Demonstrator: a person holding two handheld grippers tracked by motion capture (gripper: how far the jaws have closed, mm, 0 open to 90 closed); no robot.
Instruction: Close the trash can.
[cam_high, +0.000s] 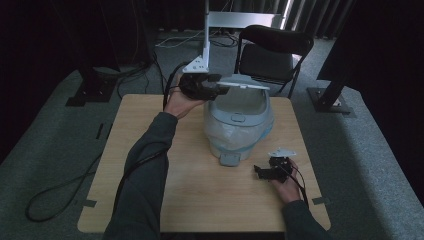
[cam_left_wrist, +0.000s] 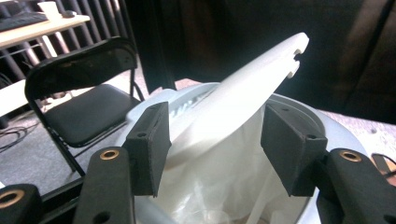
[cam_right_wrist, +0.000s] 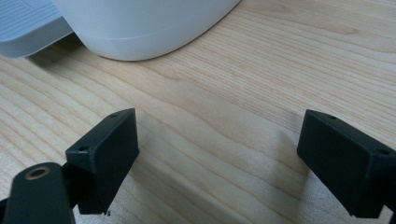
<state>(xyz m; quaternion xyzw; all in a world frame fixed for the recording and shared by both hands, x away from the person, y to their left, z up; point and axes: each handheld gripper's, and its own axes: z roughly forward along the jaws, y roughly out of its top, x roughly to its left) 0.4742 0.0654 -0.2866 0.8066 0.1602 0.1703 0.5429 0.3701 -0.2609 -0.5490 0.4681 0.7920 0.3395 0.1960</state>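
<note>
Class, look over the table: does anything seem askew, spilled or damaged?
Nothing is spilled or broken. The bin sits upright, its lid raised between the open left gripper's jaws, untouched; that is handling, not a fault.

A black folding chair (cam_high: 272, 55) stands on grey carpet (cam_high: 60, 150) just beyond the far edge of a light wooden table (cam_high: 200, 200). A white metal stand (cam_high: 207, 35) rises beside the chair, while black cables (cam_high: 55, 192) trail across the floor at left, before dark curtains (cam_high: 75, 25).
</note>
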